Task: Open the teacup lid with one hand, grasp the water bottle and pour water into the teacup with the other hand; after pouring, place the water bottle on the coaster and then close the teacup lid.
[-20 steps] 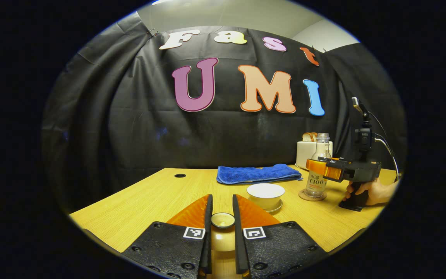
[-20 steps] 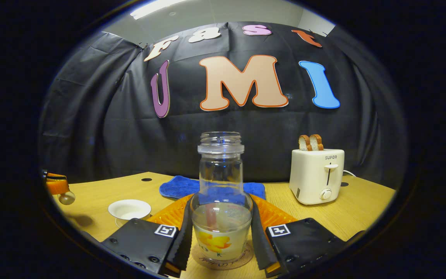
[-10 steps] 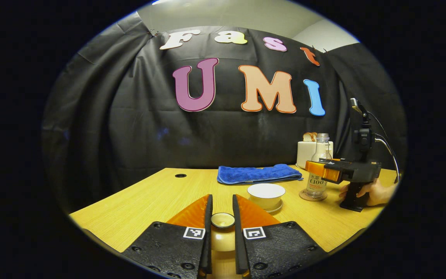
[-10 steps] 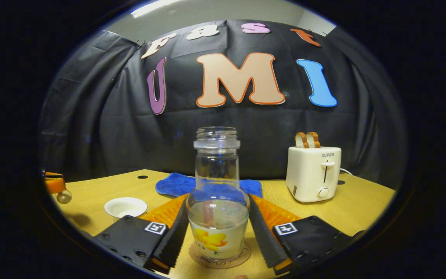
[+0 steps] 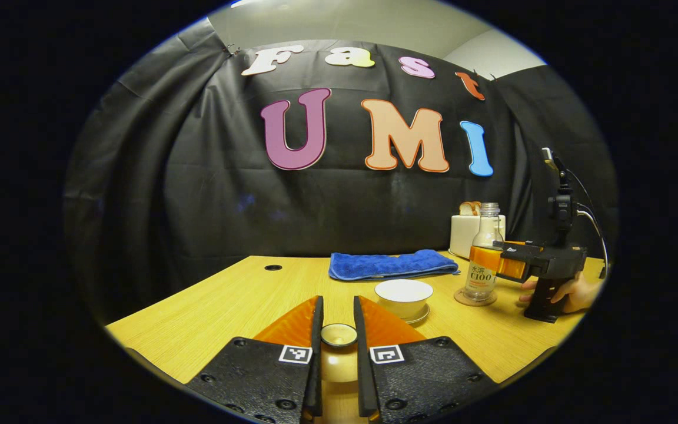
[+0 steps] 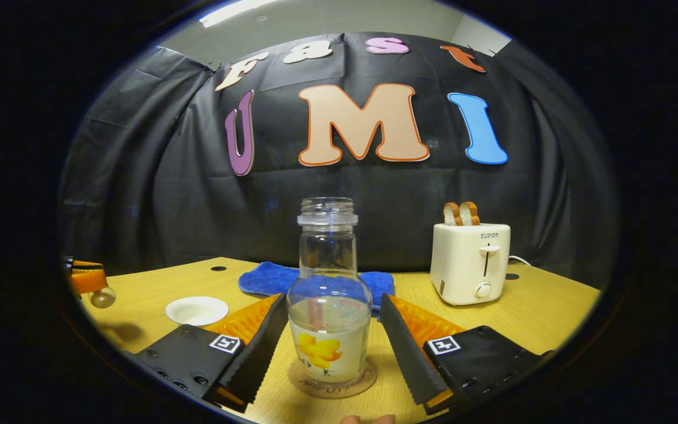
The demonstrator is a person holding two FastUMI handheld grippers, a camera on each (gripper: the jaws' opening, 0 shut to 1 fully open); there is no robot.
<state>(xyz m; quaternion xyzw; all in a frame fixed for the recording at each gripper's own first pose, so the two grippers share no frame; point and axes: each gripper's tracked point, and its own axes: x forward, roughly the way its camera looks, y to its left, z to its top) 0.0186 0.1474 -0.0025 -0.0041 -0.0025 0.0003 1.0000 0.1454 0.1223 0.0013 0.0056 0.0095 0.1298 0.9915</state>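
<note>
Left gripper (image 5: 337,335) is clamping the teacup lid (image 5: 339,334) by its knob, nearer than the open teacup (image 5: 404,297) lying just ahead-right toward the bench (image 5: 227,306) middle; beyond, the water bottle (image 6: 328,294) is standing upright on the coaster (image 6: 332,380) between the right gripper's (image 6: 330,341) parted fingers; blue towel (image 5: 392,264) and toaster (image 6: 470,262) sitting along the far edge, nothing obstructing.
</note>
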